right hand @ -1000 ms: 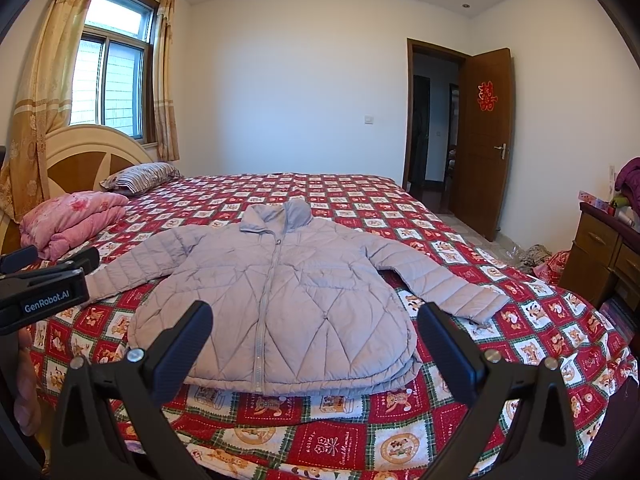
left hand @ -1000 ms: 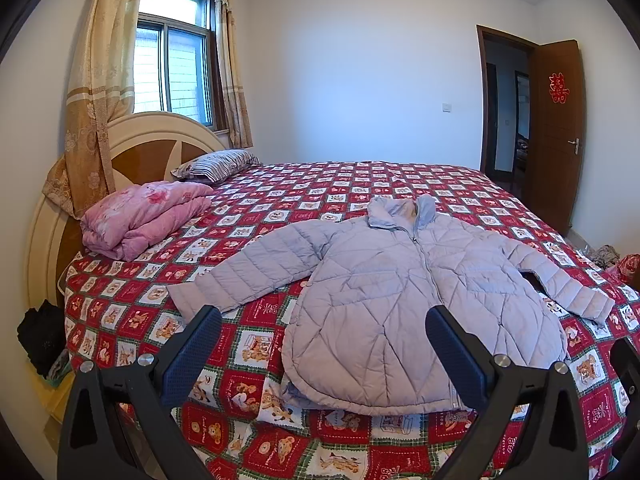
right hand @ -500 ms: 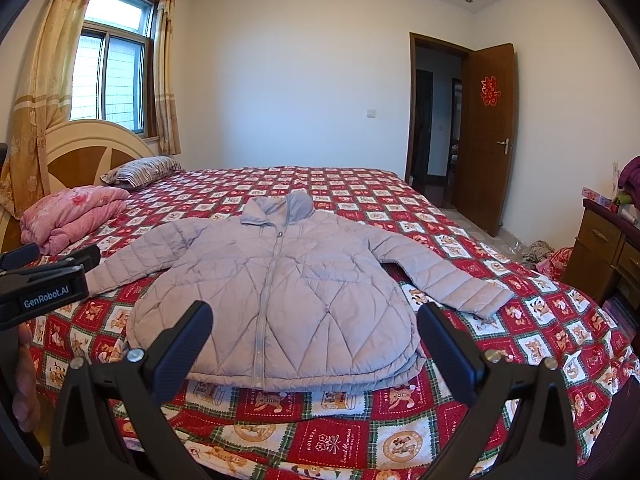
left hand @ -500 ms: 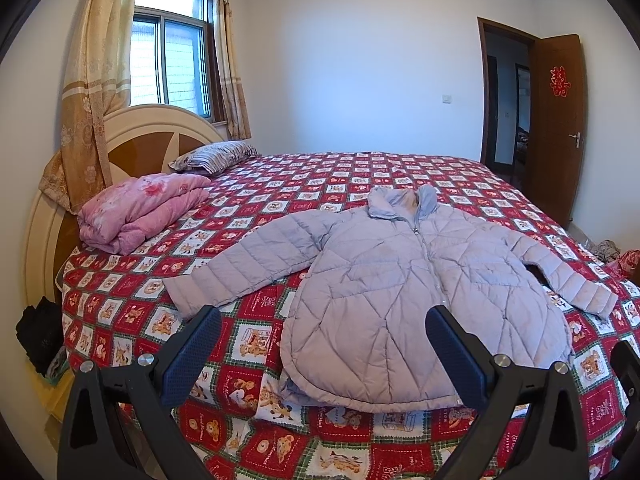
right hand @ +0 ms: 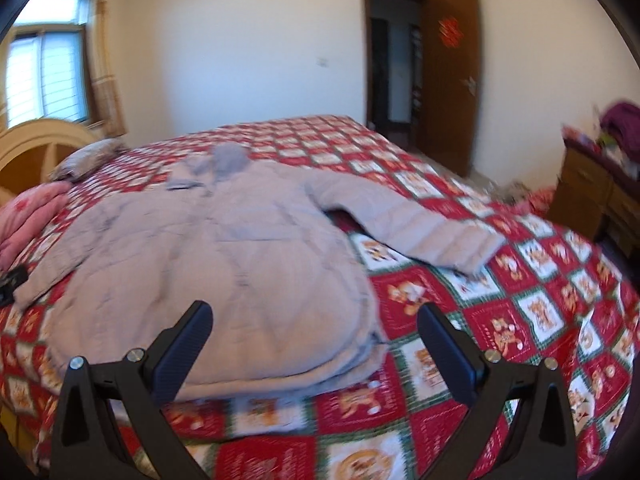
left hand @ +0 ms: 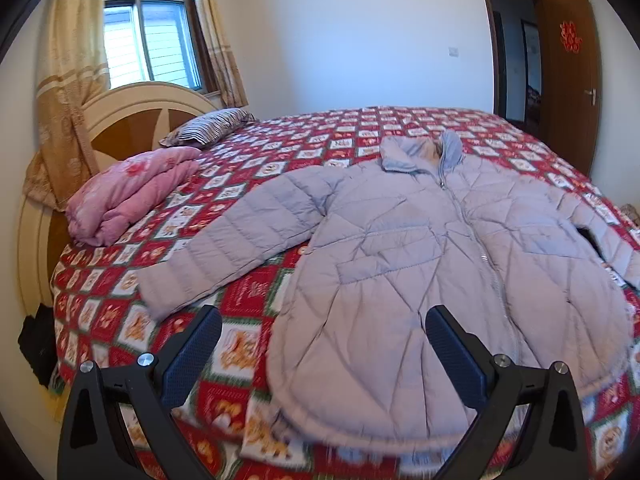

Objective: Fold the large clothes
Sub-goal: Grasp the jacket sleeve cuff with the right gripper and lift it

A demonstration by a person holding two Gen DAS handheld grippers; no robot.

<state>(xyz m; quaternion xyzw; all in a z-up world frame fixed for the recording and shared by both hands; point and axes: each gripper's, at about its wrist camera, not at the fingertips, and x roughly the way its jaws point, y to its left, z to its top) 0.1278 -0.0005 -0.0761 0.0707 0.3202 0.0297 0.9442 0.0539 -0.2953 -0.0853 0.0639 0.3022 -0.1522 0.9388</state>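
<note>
A pale lilac quilted jacket lies flat, zipped, front up, on the bed with both sleeves spread; it also shows in the right wrist view. My left gripper is open and empty, hovering over the jacket's lower left hem, between the left sleeve cuff and the body. My right gripper is open and empty above the jacket's lower right hem corner. The right sleeve lies out to the right, beyond the right gripper.
The bed has a red checked cartoon quilt. A folded pink blanket and a striped pillow lie by the headboard on the left. A wooden dresser stands to the right, an open door behind.
Both grippers have moved forward and lower toward the jacket's hem. The right view has swung right and is blurred by motion. Both stay open.
</note>
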